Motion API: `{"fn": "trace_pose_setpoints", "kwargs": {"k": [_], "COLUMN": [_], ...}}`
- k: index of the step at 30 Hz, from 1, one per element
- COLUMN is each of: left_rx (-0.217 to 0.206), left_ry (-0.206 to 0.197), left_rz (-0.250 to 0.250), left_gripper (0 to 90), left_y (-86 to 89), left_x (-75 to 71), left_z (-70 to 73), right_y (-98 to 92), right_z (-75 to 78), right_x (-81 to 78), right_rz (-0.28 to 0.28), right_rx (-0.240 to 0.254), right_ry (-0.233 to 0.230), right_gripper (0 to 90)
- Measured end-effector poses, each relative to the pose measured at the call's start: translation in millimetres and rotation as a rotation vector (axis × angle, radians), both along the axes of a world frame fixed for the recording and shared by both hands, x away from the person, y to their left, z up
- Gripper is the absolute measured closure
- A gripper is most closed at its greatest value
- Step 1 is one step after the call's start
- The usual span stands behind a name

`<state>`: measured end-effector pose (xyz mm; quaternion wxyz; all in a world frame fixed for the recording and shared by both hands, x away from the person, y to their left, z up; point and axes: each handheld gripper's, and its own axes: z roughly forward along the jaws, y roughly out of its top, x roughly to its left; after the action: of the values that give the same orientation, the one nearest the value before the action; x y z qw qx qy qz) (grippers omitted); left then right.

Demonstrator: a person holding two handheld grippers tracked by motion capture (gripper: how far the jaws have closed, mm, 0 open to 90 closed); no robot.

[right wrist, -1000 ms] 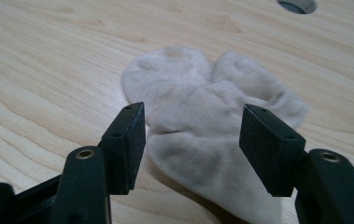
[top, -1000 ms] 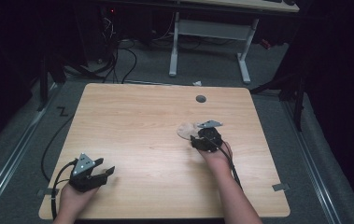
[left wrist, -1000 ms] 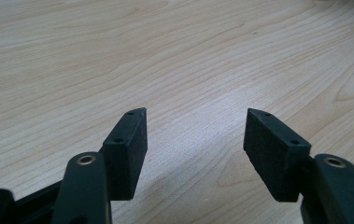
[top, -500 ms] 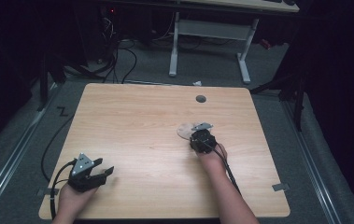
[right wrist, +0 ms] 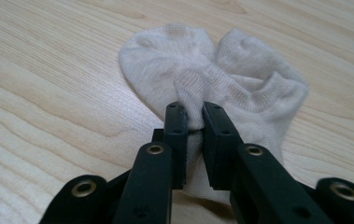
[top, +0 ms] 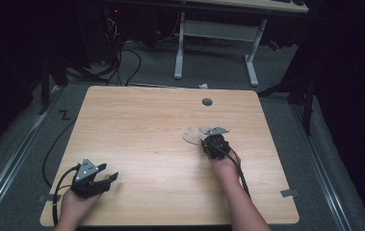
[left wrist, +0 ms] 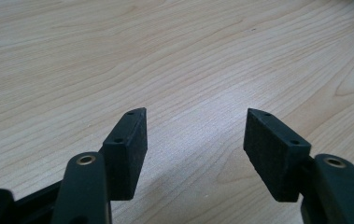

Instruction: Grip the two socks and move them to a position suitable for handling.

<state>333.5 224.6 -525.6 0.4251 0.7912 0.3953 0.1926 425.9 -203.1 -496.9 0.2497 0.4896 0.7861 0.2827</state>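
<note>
the right gripper (right wrist: 194,122), its jaws having just been closing, is pinching a fold of the beige sock (right wrist: 221,79) lying right of the table's (top: 136,120) centre, its near edge hiding behind the jaws, while the left gripper (left wrist: 195,135) is resting near the front left corner, jaws spread over bare wood.

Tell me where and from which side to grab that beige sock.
Take the small beige knitted sock at a raised fold near its middle, coming from the person's side. It lies flat on the table, so only bunched fabric gives purchase; the right tool already pinches such a ridge.
</note>
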Motion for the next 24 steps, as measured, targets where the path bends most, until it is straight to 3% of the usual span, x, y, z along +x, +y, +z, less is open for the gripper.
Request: {"fn": "trace_pose_setpoints", "kwargs": {"k": [24], "left_rx": [0.012], "left_ry": [-0.011], "left_rz": [-0.016], "left_gripper": [40.2], "left_y": [-5.2], "left_x": [-2.1], "left_z": [-1.1], "right_y": [-38.4], "right_z": [53.5], "right_x": [-37.2], "right_rz": [-0.012], "right_rx": [0.125], "right_ry": [-0.13], "right_gripper": [82.8]}}
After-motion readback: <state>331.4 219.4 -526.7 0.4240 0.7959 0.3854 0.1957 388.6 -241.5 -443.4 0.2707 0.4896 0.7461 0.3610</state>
